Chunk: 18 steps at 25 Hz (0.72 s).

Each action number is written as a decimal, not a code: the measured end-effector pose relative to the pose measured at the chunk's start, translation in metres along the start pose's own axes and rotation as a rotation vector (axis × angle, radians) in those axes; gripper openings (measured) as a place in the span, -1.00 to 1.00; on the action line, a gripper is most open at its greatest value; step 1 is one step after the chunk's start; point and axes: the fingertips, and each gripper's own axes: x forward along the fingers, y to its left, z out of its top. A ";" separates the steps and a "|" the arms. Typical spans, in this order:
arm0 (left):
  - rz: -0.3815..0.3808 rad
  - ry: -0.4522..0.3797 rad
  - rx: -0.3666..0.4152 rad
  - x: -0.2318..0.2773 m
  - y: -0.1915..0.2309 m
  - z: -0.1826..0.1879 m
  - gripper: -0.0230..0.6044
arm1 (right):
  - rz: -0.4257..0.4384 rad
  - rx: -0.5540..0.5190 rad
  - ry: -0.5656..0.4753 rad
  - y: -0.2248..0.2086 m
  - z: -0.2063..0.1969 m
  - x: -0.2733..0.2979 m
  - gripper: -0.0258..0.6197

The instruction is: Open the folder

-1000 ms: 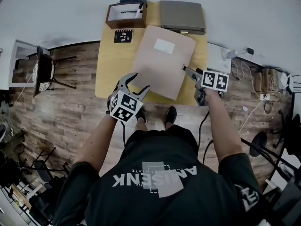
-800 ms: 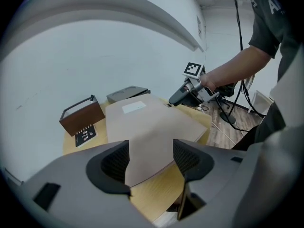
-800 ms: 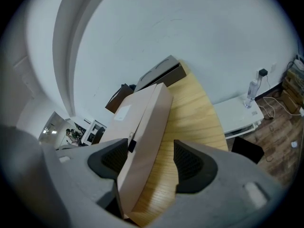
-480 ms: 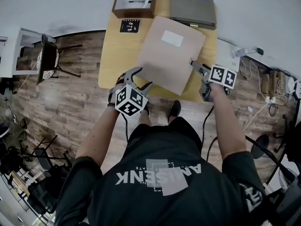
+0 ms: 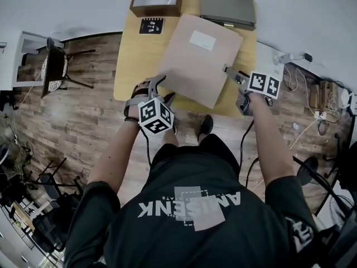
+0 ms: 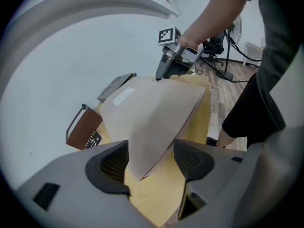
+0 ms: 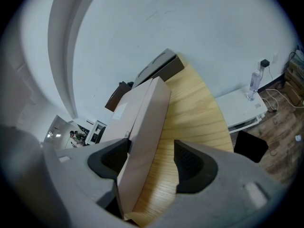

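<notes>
A brown kraft folder [image 5: 198, 60] with a white label lies slanted on the yellow wooden table [image 5: 131, 66]. My left gripper [image 5: 162, 88] is at its near left corner. In the left gripper view the jaws of that gripper [image 6: 151, 158] stand open, and the corner of the folder [image 6: 152, 113] pokes between them without touching the pads. My right gripper [image 5: 227, 70] is at the folder's right edge. In the right gripper view that gripper [image 7: 151, 160] is open around the thick edge of the folder [image 7: 142, 127], which rests by the left pad, with bare wood before the right pad.
At the table's back stand a brown box with pens [image 5: 157, 3], a small black notepad [image 5: 151, 25] and a grey flat case [image 5: 227, 7]. A chair [image 5: 53, 74] is on the floor to the left. A white low shelf with cables [image 5: 290, 57] is on the right.
My left gripper has rolled and sunk toward the folder's near left corner. The right gripper stays at the folder's right edge.
</notes>
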 end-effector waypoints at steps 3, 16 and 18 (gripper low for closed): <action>0.014 0.019 0.038 0.002 0.000 -0.002 -0.03 | 0.004 -0.007 0.006 0.000 0.000 0.001 -0.01; 0.078 -0.026 0.221 -0.001 -0.003 0.020 -0.03 | 0.022 -0.015 0.017 -0.001 -0.002 0.002 -0.01; 0.087 -0.039 0.208 -0.003 -0.002 0.020 -0.03 | 0.031 -0.002 0.017 -0.001 -0.002 0.003 -0.01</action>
